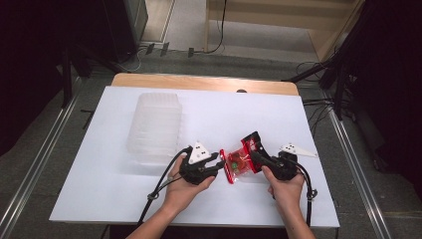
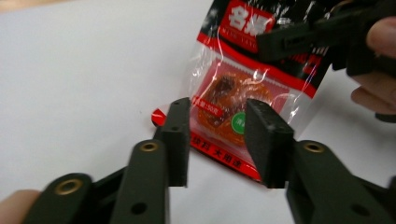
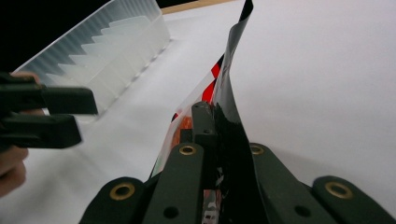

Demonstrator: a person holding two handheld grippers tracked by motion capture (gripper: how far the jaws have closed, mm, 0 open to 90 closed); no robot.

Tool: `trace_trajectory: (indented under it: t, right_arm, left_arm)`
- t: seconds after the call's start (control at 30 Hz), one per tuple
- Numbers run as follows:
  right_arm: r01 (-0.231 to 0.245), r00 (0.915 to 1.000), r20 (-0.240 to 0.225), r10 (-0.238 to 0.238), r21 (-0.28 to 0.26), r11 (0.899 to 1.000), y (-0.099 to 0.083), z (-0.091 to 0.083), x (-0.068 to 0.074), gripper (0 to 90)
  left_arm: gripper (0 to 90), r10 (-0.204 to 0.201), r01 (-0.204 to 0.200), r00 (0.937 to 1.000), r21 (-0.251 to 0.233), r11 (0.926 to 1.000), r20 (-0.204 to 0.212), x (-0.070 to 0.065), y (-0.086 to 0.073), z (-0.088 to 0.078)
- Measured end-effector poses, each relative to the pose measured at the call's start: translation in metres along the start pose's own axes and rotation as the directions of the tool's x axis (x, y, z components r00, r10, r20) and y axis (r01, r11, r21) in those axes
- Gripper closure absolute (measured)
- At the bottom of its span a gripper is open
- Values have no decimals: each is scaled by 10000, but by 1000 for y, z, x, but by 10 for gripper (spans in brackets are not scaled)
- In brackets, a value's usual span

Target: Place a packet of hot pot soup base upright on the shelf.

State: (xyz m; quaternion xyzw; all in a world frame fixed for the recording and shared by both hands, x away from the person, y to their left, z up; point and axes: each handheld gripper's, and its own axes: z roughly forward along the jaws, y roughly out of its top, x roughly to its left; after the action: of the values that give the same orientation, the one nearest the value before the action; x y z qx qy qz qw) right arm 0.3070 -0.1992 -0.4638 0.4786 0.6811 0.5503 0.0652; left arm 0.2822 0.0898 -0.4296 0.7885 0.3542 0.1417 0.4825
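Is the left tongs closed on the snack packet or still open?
Open. The left tongs has a clear gap between its jaws, with the snack packet beyond them, ungripped; the right tongs pinches its other end.

The clear plastic bin (image 1: pixel 154 127) blocks the far left of the counter (image 1: pixel 94 169), just behind the left tongs (image 1: pixel 221 160). The snack packet (image 1: pixel 241 159) fills the gap between both tongs. Bare counter lies open at the near left and far right.
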Motion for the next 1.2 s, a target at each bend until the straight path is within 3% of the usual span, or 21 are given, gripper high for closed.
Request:
trace_trajectory:
  t: [0.13, 0.33, 0.6, 0.83, 1.03, 1.2]
  right_arm:
    - [854, 9963, 43, -853, -117, 9963, 3, -2, 9, 900]
    - [1909, 9815, 140, -1907, -146, 9815, 10, -5, 21, 900]
    - [2941, 9553, 376, -2933, -196, 9556, 24, -11, 28, 900]
    - [3435, 9388, 303, -3430, -144, 9390, 36, -9, 27, 900]
    - [4073, 9123, 477, -4066, -41, 9133, 45, -4, 28, 900]
    - [4146, 9079, 702, -4133, -45, 9100, 55, -1, 28, 900]
  left_arm:
    - [309, -271, 254, 9988, -437, 9987, -398, 7, 4, -18]
    - [140, -475, 403, 9967, -1069, 9935, -660, 21, 6, -45]
    - [44, -891, 701, 9889, -1556, 9853, -1188, 43, 4, -80]
    - [14, -1167, 824, 9782, -1951, 9773, -1715, 62, 0, -108]
    - [5, -1493, 1058, 9679, -2110, 9717, -2024, 79, -10, -126]
    - [0, -1799, 1283, 9580, -2269, 9654, -2233, 90, -19, -139]
